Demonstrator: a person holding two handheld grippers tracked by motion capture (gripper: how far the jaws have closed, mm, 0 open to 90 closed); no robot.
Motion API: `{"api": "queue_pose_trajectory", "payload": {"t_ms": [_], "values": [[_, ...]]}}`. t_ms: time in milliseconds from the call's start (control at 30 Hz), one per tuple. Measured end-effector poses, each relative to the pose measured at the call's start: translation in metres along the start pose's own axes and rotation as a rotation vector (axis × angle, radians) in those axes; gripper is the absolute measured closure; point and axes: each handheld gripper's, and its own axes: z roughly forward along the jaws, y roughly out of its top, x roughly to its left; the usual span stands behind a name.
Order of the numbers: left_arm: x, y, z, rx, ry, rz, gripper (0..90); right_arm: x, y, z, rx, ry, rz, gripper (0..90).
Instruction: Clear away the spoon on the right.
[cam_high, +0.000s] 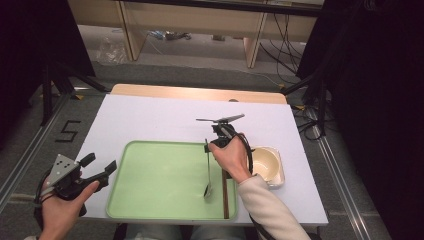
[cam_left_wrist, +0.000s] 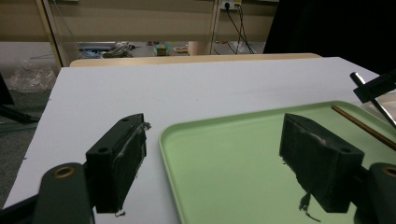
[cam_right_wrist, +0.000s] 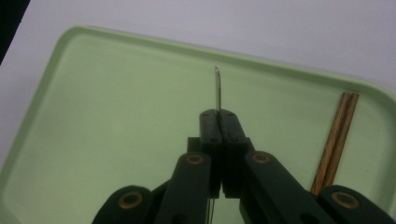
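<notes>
I am clenching my right hand-held gripper (cam_right_wrist: 218, 114) on a spoon (cam_high: 208, 170), its jaws pressed together around the thin metal handle. In the right gripper view the handle is sticking up edge-on from between the jaw tips, over the tray (cam_right_wrist: 116, 116). In the high view the spoon is hanging lengthwise above the tray's right part, with its bowl at the near end, close to the tray floor; I cannot tell whether it is touching. My right hand (cam_high: 231, 157) is sitting over the tray's right rim.

Chopsticks (cam_right_wrist: 335, 140) are lying together inside the tray along its right edge, just to the right of the spoon. A cream bowl (cam_high: 265, 164) is standing on the worktop (cam_high: 150, 120) just beyond the tray's right rim, beside my right hand.

I am holding my left hand-held gripper (cam_left_wrist: 212, 154) released, its jaws standing wide apart with nothing between them. It is hovering at the tray's near left corner, one jaw over the white worktop and the other over the tray's green floor.
</notes>
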Motion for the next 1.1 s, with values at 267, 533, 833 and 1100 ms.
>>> {"api": "queue_pose_trajectory", "payload": {"t_ms": [267, 533, 833, 1100], "values": [[0.0, 0.0, 0.0, 0.0, -0.003, -0.001, 22.3, 0.0, -0.002, 0.005, 0.028, -0.003, 0.035, 90.0], [0.0, 0.0, 0.0, 0.001, -0.003, -0.005, 22.3, -0.004, -0.003, 0.012, 0.033, 0.004, 0.053, 90.0], [0.0, 0.0, 0.0, 0.001, -0.004, -0.006, 22.4, -0.009, -0.007, 0.023, 0.083, -0.002, 0.065, 89.2], [0.0, 0.0, 0.0, 0.001, -0.004, -0.005, 22.4, -0.011, -0.009, 0.03, 0.104, -0.022, 0.099, 85.5]]}}
